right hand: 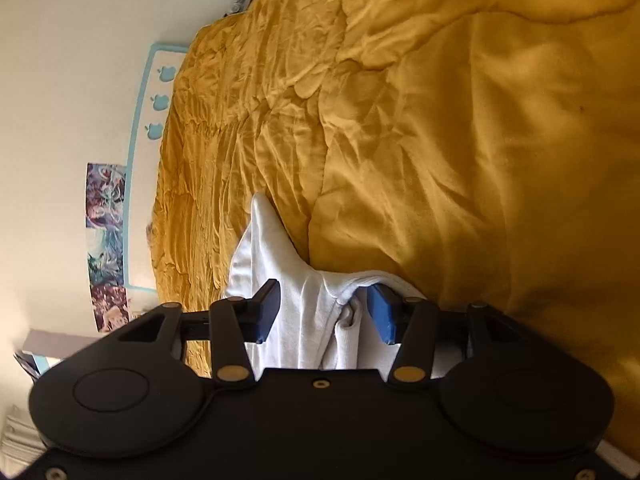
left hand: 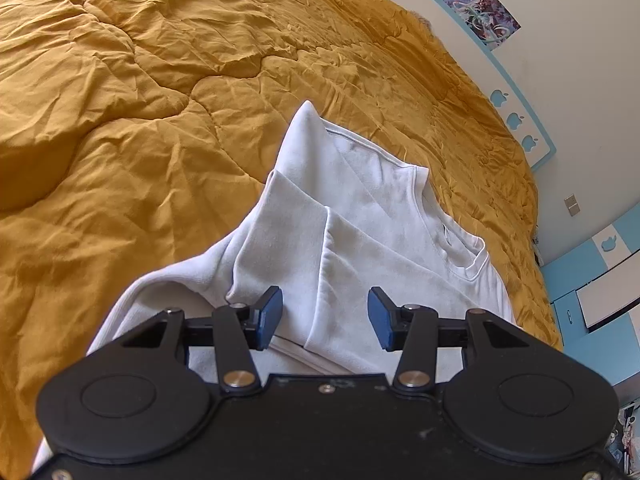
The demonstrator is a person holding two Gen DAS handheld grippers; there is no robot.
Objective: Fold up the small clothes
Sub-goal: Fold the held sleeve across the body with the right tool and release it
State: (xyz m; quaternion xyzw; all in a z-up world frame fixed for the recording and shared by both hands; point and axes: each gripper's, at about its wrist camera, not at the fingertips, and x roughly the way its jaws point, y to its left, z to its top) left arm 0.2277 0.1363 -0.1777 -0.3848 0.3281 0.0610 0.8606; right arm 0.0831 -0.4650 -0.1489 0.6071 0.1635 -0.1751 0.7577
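The white top (left hand: pixel 372 216) lies on the mustard-yellow quilt (left hand: pixel 160 120) of a bed, already partly folded: one side is turned in over the body, leaving a long crease down the middle, the neckline sits toward the right of the left wrist view, and a sleeve trails off toward the lower left. The left gripper (left hand: pixel 325 318) hovers over the lower part of the folded panel with its blue pads spread wide and nothing between them that they press on. The right gripper (right hand: pixel 324 312) is also spread wide; bunched white cloth sits in the gap and drapes over the right-hand pad, but the pads do not pinch it, so it seems loose rather than held. The step in hand looks like taking hold for the next fold. To do it well, each gripper should come down on a clean edge and catch every layer at once, not only the top one, since the soft quilt gives under pressure and thin cloth slips. Both sides should lift evenly so the crease stays straight. A poster (left hand: pixel 480 8) hangs on the wall beyond the bed.
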